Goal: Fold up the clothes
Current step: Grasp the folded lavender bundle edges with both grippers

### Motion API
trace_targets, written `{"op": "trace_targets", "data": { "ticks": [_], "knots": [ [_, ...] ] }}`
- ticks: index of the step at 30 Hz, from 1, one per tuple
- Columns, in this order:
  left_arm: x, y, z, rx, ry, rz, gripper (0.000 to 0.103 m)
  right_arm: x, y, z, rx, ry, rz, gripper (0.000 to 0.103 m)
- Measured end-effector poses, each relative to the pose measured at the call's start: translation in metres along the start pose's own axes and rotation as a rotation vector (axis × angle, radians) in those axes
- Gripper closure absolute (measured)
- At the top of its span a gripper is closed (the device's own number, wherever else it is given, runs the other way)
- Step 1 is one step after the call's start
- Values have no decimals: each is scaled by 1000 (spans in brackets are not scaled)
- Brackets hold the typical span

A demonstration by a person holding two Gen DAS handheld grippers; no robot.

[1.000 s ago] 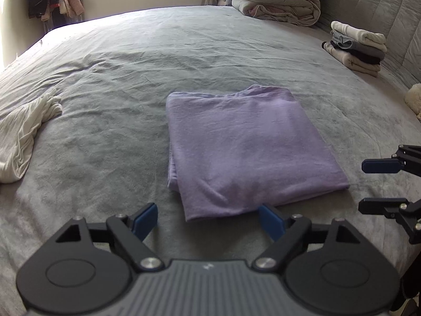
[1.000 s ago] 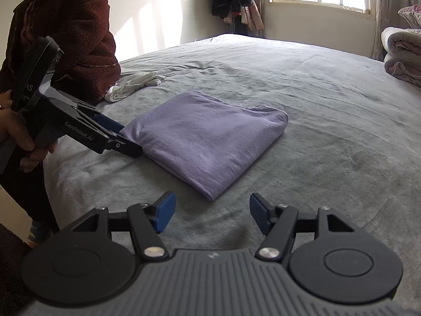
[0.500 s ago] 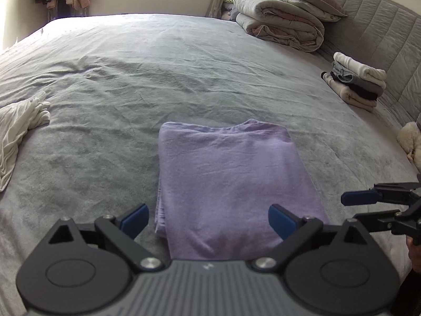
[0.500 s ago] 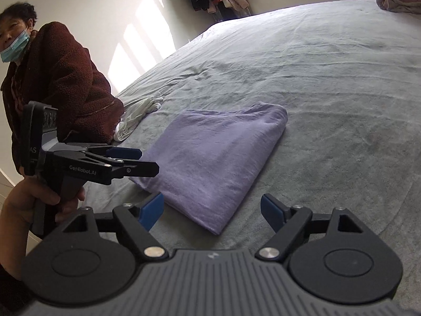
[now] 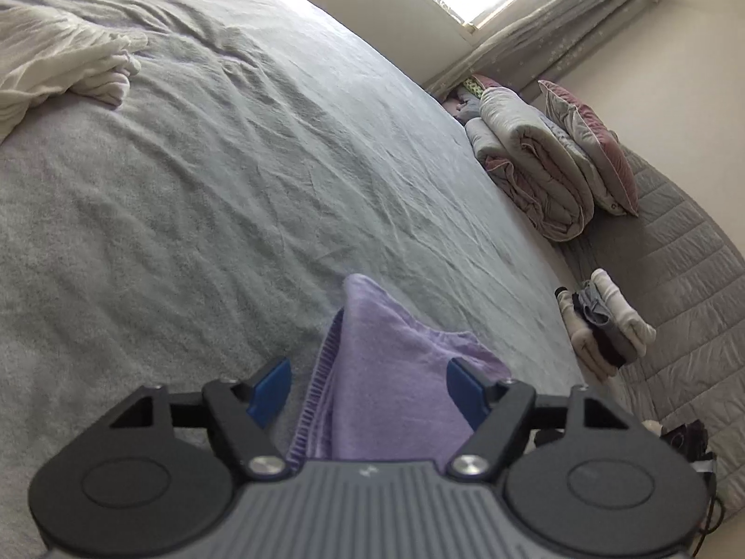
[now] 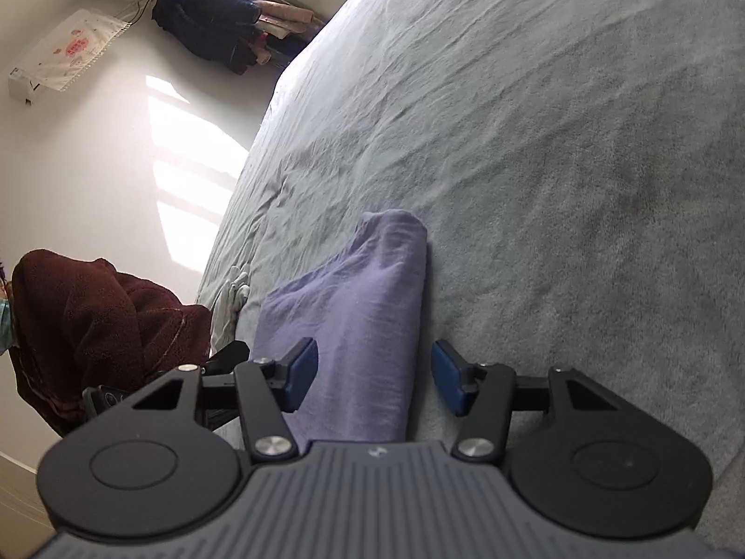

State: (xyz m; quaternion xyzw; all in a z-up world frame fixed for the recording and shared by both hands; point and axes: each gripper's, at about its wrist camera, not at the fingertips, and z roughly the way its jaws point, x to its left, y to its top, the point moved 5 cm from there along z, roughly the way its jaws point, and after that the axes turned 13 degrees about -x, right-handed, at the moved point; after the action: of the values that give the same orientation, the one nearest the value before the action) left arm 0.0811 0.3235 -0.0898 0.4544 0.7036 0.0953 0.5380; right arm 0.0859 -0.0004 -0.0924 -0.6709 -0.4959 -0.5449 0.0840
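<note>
Left tongs (image 5: 368, 389) straddle the near edge of the folded purple garment (image 5: 386, 400), jaws closing, blue pads not yet pressing cloth. Right tongs (image 6: 375, 375) likewise closing around its other edge (image 6: 368, 326), pads apart from fabric. Garment lies near the bed's front edge; wide bare grey bedspread (image 5: 233, 195) beyond. Versus half a second ago both views are rolled steeply and closer in. Bedspread plush, wrinkled; garment soft knit with ribbed hem. Farther: crumpled white cloth (image 5: 65, 60), small folded stack (image 5: 605, 321), rolled quilts (image 5: 535, 172).

grey bed (image 5: 233, 214), purple garment (image 5: 386, 396), white cloth (image 5: 60, 65)
</note>
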Motion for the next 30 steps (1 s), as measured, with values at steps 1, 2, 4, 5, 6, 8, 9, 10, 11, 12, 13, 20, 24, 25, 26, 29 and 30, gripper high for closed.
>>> {"op": "trace_targets", "data": {
  "ticks": [1,2,4,5,6,8,9,10,11,12,13,20,24,25,26,29,30],
  "knots": [
    [3,-1,3,-3,-3,-23,49,-1,1,3,-6,4,13,49],
    [5,-2,7,-6,-6,-46,51,-2,3,6,-13,7,30,51],
    [6,-4,11,-12,-13,-73,54,-3,6,11,-25,8,59,52],
    [5,-5,13,-13,-12,-73,54,-4,8,13,-30,8,70,53],
    [3,-6,14,-15,-12,-72,54,-4,9,15,-35,8,76,54],
    [0,-7,17,-21,-9,-71,54,-4,11,18,-51,6,75,57],
    [-1,-7,19,-27,-7,-72,54,-5,11,20,-62,-1,72,62],
    [-2,-8,20,-33,-3,-72,55,-5,10,21,-75,-13,68,64],
    [-2,-9,21,-40,6,-72,57,-5,9,23,-87,-27,61,68],
    [-2,-9,22,-45,22,-71,63,-5,9,24,-96,-44,48,71],
    [-2,-9,22,-52,36,-71,72,-3,8,26,-102,-62,30,77],
    [-27,-13,14,-120,72,-21,88,6,13,13,-126,-71,-104,86],
    [-52,-13,8,-167,37,-7,89,8,20,-4,-156,-39,-125,87],
    [-59,-13,6,-179,29,2,89,10,23,-7,-163,-34,-138,87],
    [-66,-13,5,-191,21,10,89,11,26,-10,-171,-28,-150,87],
    [-90,-13,5,-226,-9,20,89,16,41,-23,-207,-10,-185,87],
    [-97,-14,5,-237,-18,24,89,18,47,-28,-221,-4,-197,87]
  ]
}}
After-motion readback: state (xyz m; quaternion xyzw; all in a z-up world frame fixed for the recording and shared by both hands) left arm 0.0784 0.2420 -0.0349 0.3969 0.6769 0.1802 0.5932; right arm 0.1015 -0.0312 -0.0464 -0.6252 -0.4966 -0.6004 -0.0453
